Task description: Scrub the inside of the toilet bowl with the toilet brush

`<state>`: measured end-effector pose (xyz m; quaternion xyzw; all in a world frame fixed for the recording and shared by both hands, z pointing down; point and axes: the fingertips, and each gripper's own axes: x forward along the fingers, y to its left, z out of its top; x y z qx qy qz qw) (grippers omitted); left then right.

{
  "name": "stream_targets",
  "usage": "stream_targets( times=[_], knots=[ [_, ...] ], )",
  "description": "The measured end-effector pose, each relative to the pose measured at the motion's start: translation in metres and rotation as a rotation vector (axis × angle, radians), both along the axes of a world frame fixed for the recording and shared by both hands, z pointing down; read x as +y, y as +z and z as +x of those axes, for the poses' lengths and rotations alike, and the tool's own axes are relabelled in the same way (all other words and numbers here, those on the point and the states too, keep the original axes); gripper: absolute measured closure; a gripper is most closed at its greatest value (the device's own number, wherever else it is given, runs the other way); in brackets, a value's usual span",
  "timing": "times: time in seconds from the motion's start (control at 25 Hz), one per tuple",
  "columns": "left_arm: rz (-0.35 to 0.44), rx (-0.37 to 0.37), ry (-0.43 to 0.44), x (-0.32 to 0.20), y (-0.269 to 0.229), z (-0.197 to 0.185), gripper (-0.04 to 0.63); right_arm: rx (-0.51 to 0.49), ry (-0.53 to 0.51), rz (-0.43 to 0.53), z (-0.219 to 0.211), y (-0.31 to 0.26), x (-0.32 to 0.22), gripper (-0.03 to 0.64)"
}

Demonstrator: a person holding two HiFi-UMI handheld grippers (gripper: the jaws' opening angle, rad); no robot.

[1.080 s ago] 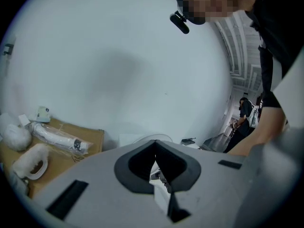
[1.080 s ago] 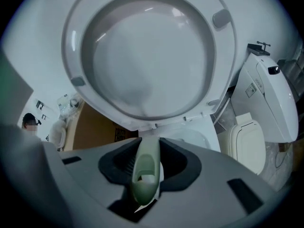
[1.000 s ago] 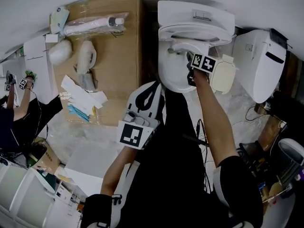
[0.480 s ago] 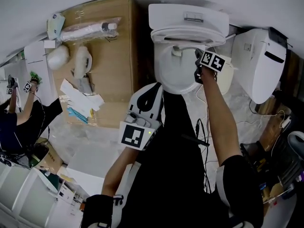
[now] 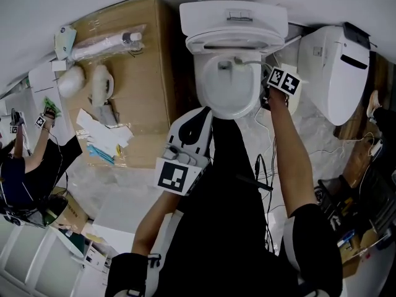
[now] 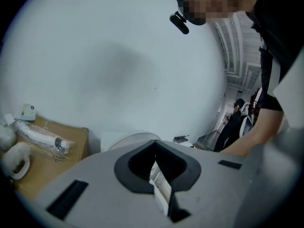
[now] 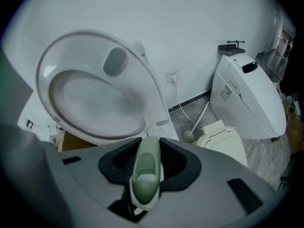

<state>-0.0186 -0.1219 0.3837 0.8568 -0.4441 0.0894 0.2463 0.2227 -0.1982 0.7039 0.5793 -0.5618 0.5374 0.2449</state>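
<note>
Your right gripper (image 7: 145, 161) clamps the pale green handle of the toilet brush (image 7: 145, 177). In the head view, the thin shaft reaches over the rim and the brush head sits at the back of the toilet bowl (image 5: 230, 94), below the raised seat (image 5: 234, 41). The gripper is just beside the bowl's right edge. Your left gripper (image 6: 158, 172) is near your body, well short of the bowl, its jaws drawn almost together with nothing between them. A cardboard box (image 5: 133, 73) flanks the toilet on the left, and a second toilet (image 5: 337, 73) stands on the right.
</note>
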Motion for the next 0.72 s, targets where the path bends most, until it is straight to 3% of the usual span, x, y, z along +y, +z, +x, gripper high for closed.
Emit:
stream_targets(
  times=[0.36, 0.72],
  knots=[
    [-0.004, 0.029, 0.043, 0.021, 0.001, 0.003, 0.586, 0.049, 0.020, 0.005, 0.023, -0.001, 0.049, 0.491],
    [-0.029, 0.017, 0.061, 0.044, 0.015, -0.008, 0.586, 0.096, -0.109, -0.019, 0.000, 0.031, 0.095, 0.491]
  ],
)
